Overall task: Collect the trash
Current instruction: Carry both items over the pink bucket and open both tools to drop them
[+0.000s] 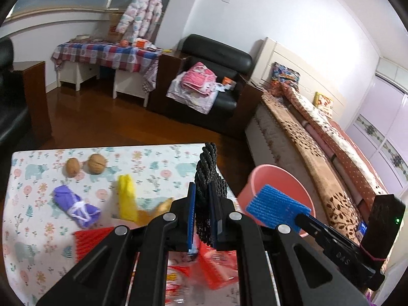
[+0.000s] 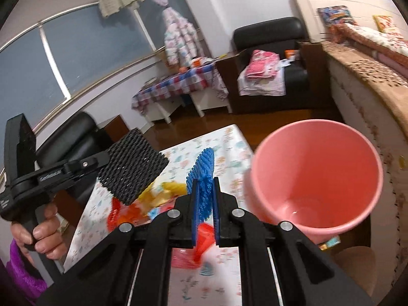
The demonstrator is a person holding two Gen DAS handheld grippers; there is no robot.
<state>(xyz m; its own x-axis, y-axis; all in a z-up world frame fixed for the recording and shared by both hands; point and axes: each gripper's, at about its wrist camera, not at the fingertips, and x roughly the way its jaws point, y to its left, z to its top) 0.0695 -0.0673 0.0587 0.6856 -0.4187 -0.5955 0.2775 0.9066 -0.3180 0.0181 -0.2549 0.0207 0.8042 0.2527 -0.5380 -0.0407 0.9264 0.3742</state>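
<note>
Trash lies scattered on the table (image 1: 158,153), whose near edge is cut off by the gripper bodies. One pink bin (image 2: 316,178) stands just beside the table's right edge, its base hidden. The left gripper (image 1: 202,211) has its jaws closed on one black foam net (image 1: 207,178); the right gripper (image 2: 204,204) clamps one blue foam net (image 2: 204,168). Red wrappers (image 1: 219,262) under the grippers are blurred and partly hidden. Also visible: one yellow bag (image 1: 126,196), one purple bundle (image 1: 74,206), two walnuts (image 1: 97,163).
</note>
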